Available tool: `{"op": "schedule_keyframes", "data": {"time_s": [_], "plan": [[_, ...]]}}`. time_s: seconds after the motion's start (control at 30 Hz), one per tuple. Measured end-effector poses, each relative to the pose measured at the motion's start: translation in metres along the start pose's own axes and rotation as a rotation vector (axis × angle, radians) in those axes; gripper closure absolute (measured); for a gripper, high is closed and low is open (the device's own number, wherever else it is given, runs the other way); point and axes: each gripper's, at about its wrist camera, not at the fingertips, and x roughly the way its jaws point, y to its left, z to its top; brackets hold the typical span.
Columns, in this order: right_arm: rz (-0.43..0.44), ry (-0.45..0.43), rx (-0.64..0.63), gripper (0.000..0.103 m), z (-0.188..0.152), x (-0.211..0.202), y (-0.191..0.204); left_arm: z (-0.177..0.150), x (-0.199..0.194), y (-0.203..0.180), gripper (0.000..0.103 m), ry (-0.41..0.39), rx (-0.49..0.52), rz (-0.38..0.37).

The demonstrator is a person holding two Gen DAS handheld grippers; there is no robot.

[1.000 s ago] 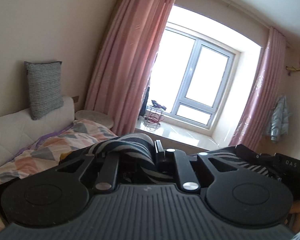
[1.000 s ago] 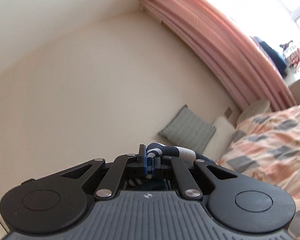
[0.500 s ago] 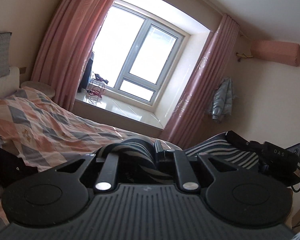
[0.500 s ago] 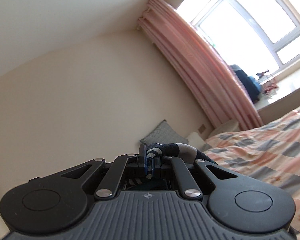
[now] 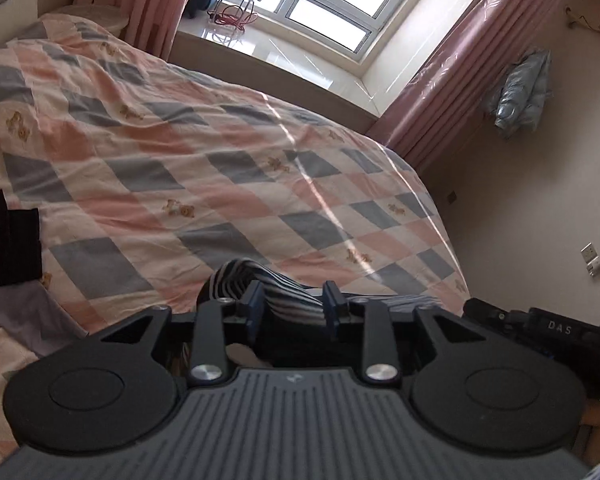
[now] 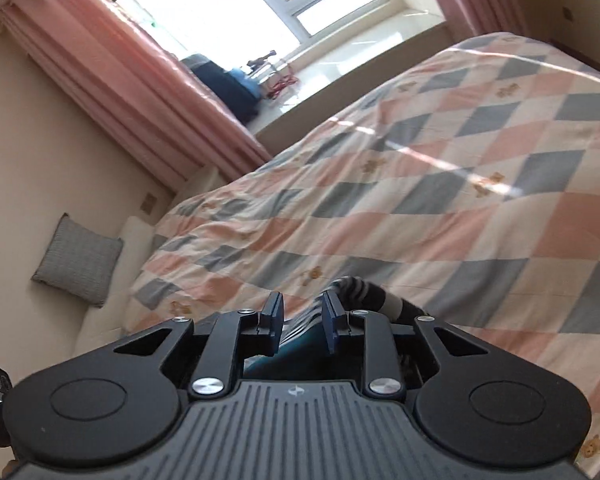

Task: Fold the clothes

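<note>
Sunlight from a wide window [image 5: 332, 4] falls across a bed [image 5: 228, 152] covered by a quilt of pink, grey and cream diamonds, with pink curtains [image 6: 132, 92] at either side and a grey cushion [image 6: 78, 260] propped against the wall near the headboard. On the left, the gripper [image 5: 294, 304] has its fingers [image 5: 253, 302] spread apart, and a striped garment [image 5: 268, 284] in dark and white bands bunches up between them, low over the quilt; whether the pads press it cannot be told. On the right, the other gripper [image 6: 302, 318] likewise has its fingers [image 6: 271, 314] parted, with the same striped cloth lying in the gap and curling out past the right finger above the quilt. A dark cloth [image 5: 8, 236] lies at the bed's left edge.
</note>
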Motion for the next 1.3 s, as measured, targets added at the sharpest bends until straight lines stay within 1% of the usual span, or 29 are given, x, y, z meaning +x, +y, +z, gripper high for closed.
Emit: {"op": "schedule_keyframes", "data": {"time_s": [0.03, 0.07, 0.13, 0.2, 0.27, 0.37, 0.43, 0.47, 0.5, 0.53, 0.57, 0.63, 0.67, 0.7, 0.73, 0.83, 0.93, 0.97, 1.0, 1.03, 1.07, 1.1, 1.13, 1.17, 1.2, 1.27, 1.3], "plan": [[-0.027, 0.007, 0.002, 0.049, -0.014, -0.001, -0.012, -0.013, 0.004, 0.01, 0.051, 0.003, 0.001, 0.011], [-0.059, 0.024, 0.003, 0.042, -0.032, -0.001, -0.024, -0.027, 0.008, 0.022, 0.049, 0.017, -0.002, 0.031], [-0.117, 0.094, 0.016, 0.042, -0.077, -0.012, -0.055, -0.064, 0.013, 0.049, 0.048, 0.084, -0.028, 0.079], [-0.164, 0.187, 0.036, 0.042, -0.124, -0.02, -0.077, -0.104, 0.021, 0.084, 0.048, 0.167, -0.087, 0.117], [-0.21, 0.279, 0.048, 0.042, -0.171, -0.028, -0.095, -0.148, 0.024, 0.114, 0.048, 0.26, -0.149, 0.138], [-0.291, 0.396, 0.024, 0.042, -0.228, -0.03, -0.103, -0.204, 0.03, 0.145, 0.048, 0.377, -0.163, 0.216], [-0.326, 0.468, -0.027, 0.042, -0.251, -0.025, -0.098, -0.23, 0.036, 0.155, 0.048, 0.431, -0.142, 0.242], [-0.342, 0.502, -0.054, 0.041, -0.262, -0.023, -0.095, -0.24, 0.038, 0.156, 0.048, 0.453, -0.122, 0.25], [-0.351, 0.524, -0.086, 0.038, -0.269, -0.02, -0.091, -0.25, 0.041, 0.156, 0.046, 0.474, -0.093, 0.256], [-0.359, 0.538, -0.118, 0.034, -0.275, -0.018, -0.087, -0.257, 0.045, 0.156, 0.041, 0.497, -0.072, 0.254], [-0.371, 0.543, -0.15, 0.03, -0.281, -0.013, -0.085, -0.261, 0.048, 0.153, 0.038, 0.522, -0.061, 0.247], [-0.395, 0.554, -0.215, 0.028, -0.293, -0.004, -0.08, -0.272, 0.055, 0.156, 0.036, 0.558, -0.074, 0.226], [-0.414, 0.564, -0.251, 0.025, -0.301, 0.002, -0.08, -0.277, 0.06, 0.159, 0.035, 0.572, -0.084, 0.225], [-0.427, 0.577, -0.288, 0.025, -0.306, 0.01, -0.079, -0.282, 0.066, 0.163, 0.032, 0.586, -0.09, 0.236], [-0.439, 0.591, -0.332, 0.025, -0.313, 0.017, -0.079, -0.288, 0.073, 0.167, 0.031, 0.605, -0.093, 0.251], [-0.487, 0.628, -0.49, 0.022, -0.334, 0.04, -0.078, -0.303, 0.094, 0.177, 0.032, 0.668, -0.096, 0.292], [-0.529, 0.661, -0.649, 0.019, -0.352, 0.064, -0.081, -0.311, 0.103, 0.178, 0.035, 0.691, -0.07, 0.313], [-0.541, 0.673, -0.698, 0.02, -0.357, 0.071, -0.082, -0.311, 0.105, 0.176, 0.037, 0.692, -0.058, 0.315], [-0.539, 0.692, -0.722, 0.029, -0.36, 0.076, -0.086, -0.31, 0.106, 0.175, 0.046, 0.691, -0.047, 0.312], [-0.521, 0.715, -0.736, 0.038, -0.358, 0.076, -0.087, -0.309, 0.108, 0.173, 0.063, 0.692, -0.032, 0.304], [-0.503, 0.738, -0.75, 0.06, -0.356, 0.077, -0.089, -0.306, 0.108, 0.17, 0.073, 0.698, -0.012, 0.294], [-0.483, 0.76, -0.762, 0.085, -0.353, 0.076, -0.09, -0.302, 0.108, 0.166, 0.093, 0.708, 0.01, 0.286], [-0.453, 0.775, -0.761, 0.09, -0.341, 0.068, -0.089, -0.298, 0.107, 0.162, 0.097, 0.717, 0.032, 0.278], [-0.423, 0.787, -0.76, 0.093, -0.328, 0.059, -0.088, -0.293, 0.104, 0.157, 0.097, 0.725, 0.069, 0.268], [-0.396, 0.783, -0.758, 0.094, -0.309, 0.046, -0.087, -0.286, 0.098, 0.151, 0.098, 0.725, 0.133, 0.267], [-0.376, 0.741, -0.789, 0.095, -0.265, 0.015, -0.087, -0.261, 0.079, 0.146, 0.098, 0.698, 0.275, 0.31], [-0.383, 0.706, -0.806, 0.095, -0.237, -0.002, -0.089, -0.248, 0.069, 0.145, 0.098, 0.682, 0.343, 0.335]]}}
